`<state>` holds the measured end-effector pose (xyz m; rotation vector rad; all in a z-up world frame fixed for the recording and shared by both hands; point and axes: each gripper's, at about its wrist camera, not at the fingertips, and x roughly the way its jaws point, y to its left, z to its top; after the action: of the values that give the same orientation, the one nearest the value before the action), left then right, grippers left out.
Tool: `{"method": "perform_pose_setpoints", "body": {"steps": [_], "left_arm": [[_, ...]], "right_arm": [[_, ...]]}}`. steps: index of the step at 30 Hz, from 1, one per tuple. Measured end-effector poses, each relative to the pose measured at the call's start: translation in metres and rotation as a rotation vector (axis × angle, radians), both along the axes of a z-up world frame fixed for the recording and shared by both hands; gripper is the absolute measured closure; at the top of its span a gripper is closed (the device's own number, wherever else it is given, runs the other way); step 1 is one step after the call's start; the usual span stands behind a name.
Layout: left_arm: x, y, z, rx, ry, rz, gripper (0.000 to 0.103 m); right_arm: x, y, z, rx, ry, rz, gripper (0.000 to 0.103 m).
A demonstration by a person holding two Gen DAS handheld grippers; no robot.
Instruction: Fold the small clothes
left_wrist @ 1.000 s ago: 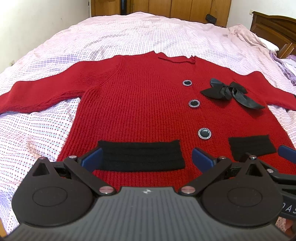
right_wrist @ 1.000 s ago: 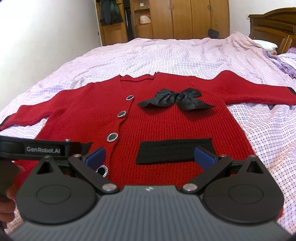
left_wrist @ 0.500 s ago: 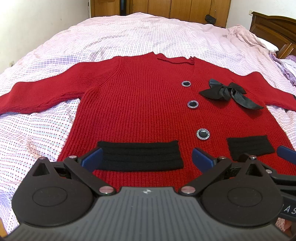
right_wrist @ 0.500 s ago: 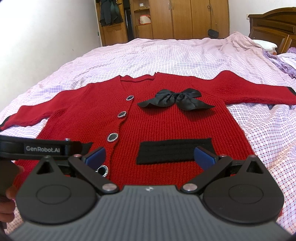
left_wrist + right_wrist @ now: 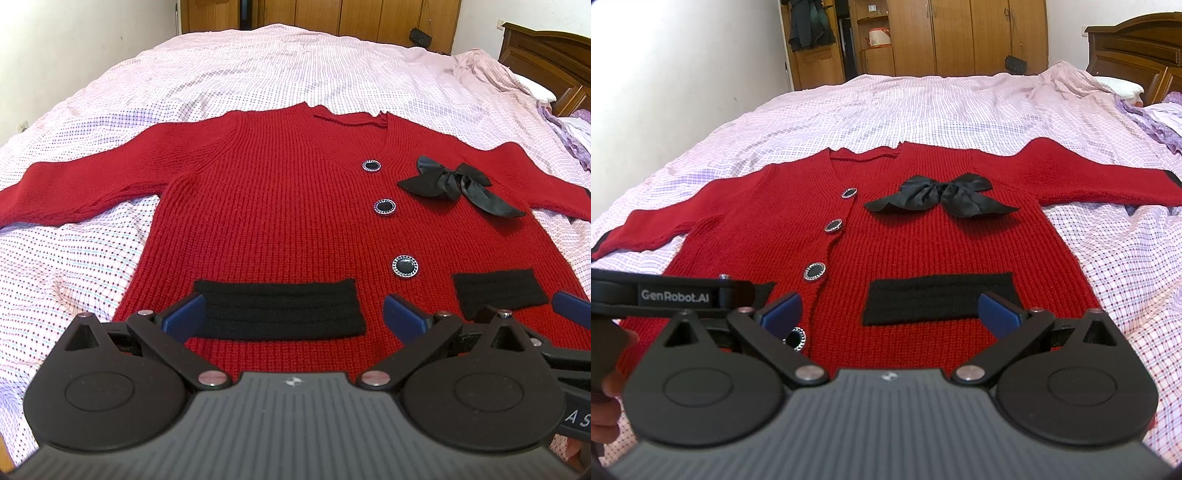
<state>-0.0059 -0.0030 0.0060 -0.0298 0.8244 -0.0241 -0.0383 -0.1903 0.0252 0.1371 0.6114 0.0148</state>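
A red knit cardigan [image 5: 280, 206] lies flat, face up, on the bed with both sleeves spread out. It has black buttons, two black pocket bands and a black bow [image 5: 458, 184]. It also shows in the right wrist view [image 5: 923, 251], with the bow [image 5: 942, 195] on its chest. My left gripper [image 5: 293, 314] is open and empty, just above the hem over the left pocket band [image 5: 280, 310]. My right gripper [image 5: 892, 312] is open and empty above the hem over the right pocket band [image 5: 938, 299]. The left gripper's body [image 5: 672, 293] shows at the left of the right wrist view.
The bed is covered by a pink and white checked sheet [image 5: 74, 266]. A dark wooden headboard [image 5: 1134, 48] and lilac bedding [image 5: 1152, 118] are at the right. Wooden wardrobes [image 5: 953, 37] stand beyond the bed and a white wall [image 5: 683, 74] runs along the left.
Both grippers have stayed open near the hem. The left wrist view has shifted slightly, so the cardigan sits a little further left in it.
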Motion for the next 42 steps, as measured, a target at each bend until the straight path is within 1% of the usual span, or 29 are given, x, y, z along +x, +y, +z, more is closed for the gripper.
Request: {"method": "perform_pose_setpoints", "body": {"steps": [18, 28, 35, 40, 42], "left_arm": [[0.0, -0.003, 0.004, 0.0, 0.001, -0.005, 0.0], [0.009, -0.013, 0.01, 0.019, -0.003, -0.036, 0.0], [0.024, -0.023, 0.021, 0.039, -0.022, -0.062, 0.0], [0.038, -0.032, 0.025, 0.041, -0.017, -0.076, 0.0], [0.043, -0.037, 0.025, 0.049, -0.021, -0.082, 0.0]], "right_arm": [[0.0, -0.001, 0.001, -0.002, -0.003, 0.003, 0.0], [0.004, -0.012, 0.006, 0.009, -0.005, 0.011, 0.0], [0.013, -0.044, 0.016, 0.044, -0.014, 0.012, 0.0], [0.026, -0.086, 0.022, 0.109, 0.0, -0.015, 0.0], [0.033, -0.106, 0.023, 0.12, 0.008, -0.041, 0.0]]}}
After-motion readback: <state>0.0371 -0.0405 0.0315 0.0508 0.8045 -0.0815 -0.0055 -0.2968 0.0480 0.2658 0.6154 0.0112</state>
